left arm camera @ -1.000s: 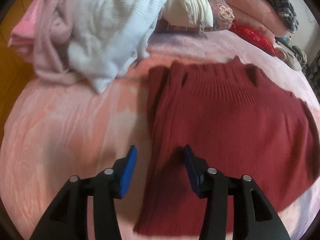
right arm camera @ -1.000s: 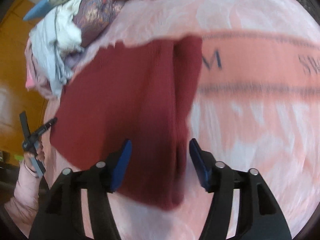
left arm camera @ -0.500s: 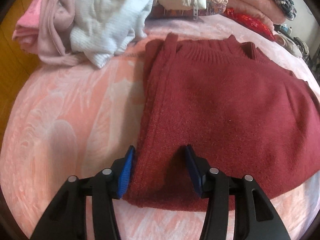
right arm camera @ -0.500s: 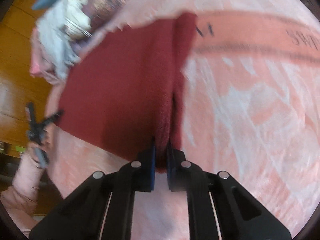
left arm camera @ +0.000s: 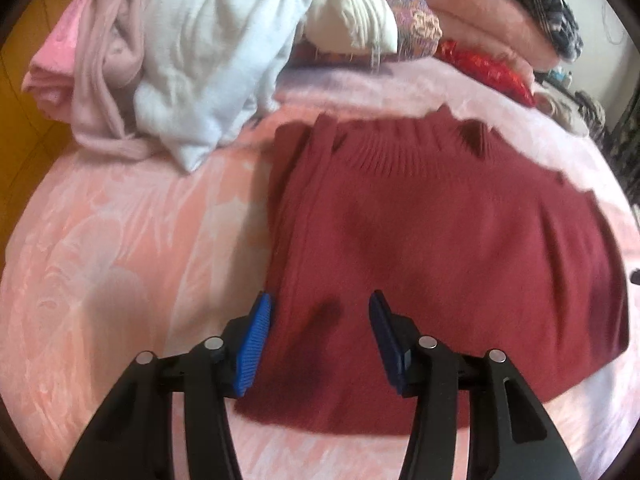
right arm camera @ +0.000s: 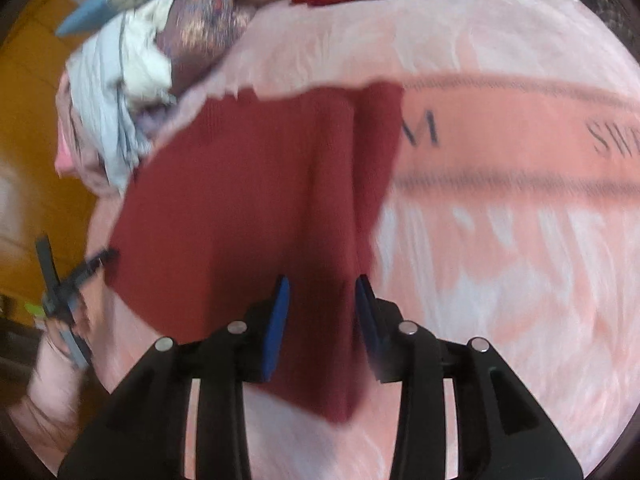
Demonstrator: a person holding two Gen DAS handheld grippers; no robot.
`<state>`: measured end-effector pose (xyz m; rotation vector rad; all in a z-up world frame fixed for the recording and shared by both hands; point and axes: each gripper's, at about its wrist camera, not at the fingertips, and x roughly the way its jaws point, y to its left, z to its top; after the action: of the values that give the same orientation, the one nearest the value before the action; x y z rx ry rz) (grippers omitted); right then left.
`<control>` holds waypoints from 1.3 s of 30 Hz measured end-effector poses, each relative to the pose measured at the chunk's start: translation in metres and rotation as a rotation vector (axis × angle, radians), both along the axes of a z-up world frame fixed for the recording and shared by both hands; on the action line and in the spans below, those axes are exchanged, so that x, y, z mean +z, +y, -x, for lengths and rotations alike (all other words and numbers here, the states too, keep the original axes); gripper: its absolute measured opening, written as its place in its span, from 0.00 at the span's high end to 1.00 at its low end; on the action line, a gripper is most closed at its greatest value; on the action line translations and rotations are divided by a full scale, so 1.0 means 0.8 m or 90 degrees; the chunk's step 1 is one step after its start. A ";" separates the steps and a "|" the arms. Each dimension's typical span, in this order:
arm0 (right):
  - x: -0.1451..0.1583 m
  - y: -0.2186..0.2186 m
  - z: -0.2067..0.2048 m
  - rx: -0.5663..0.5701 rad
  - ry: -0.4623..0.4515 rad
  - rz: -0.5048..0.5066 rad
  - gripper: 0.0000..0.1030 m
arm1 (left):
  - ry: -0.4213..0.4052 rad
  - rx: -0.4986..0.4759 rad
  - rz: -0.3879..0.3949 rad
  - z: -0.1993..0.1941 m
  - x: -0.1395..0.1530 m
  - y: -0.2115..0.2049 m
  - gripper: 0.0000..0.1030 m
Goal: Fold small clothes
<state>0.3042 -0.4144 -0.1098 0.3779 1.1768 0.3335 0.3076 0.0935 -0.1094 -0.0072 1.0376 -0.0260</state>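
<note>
A dark red knit sweater (left arm camera: 440, 248) lies flat on the pink blanket (left arm camera: 120, 248), sleeves folded in, ribbed collar at the far side. My left gripper (left arm camera: 320, 320) is open just above the sweater's near left corner, its jaws astride the left folded edge. In the right wrist view the same sweater (right arm camera: 248, 200) lies spread out. My right gripper (right arm camera: 322, 304) is open above the sweater's near right folded edge, holding nothing. The left gripper (right arm camera: 68, 280) and the hand holding it show at the far left of that view.
A pile of clothes lies beyond the sweater at the left: a white knit (left arm camera: 208, 52) and a pale pink garment (left arm camera: 100, 72). Patterned cushions (left arm camera: 416, 24), a red item (left arm camera: 488, 72) and folded pink bedding (left arm camera: 480, 4) line the back. The blanket bears printed letters (right arm camera: 424, 128).
My right gripper was shut on the sweater's right edge half a second ago and has opened and let go. My left gripper has lifted a little and stays open.
</note>
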 end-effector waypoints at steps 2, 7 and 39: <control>-0.005 0.003 -0.037 -0.015 0.005 -0.003 0.70 | 0.002 0.003 0.002 -0.016 -0.001 -0.006 0.50; -0.033 0.006 -0.100 -0.050 0.040 0.008 0.71 | 0.024 0.008 0.020 -0.058 -0.012 -0.019 0.50; -0.050 -0.017 0.004 -0.034 0.050 0.008 0.62 | 0.029 -0.016 0.031 -0.011 -0.025 -0.040 0.47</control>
<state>0.3013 -0.4277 -0.1495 0.4135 1.2423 0.2662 0.3167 0.0611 -0.1294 -0.0386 1.0817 -0.0746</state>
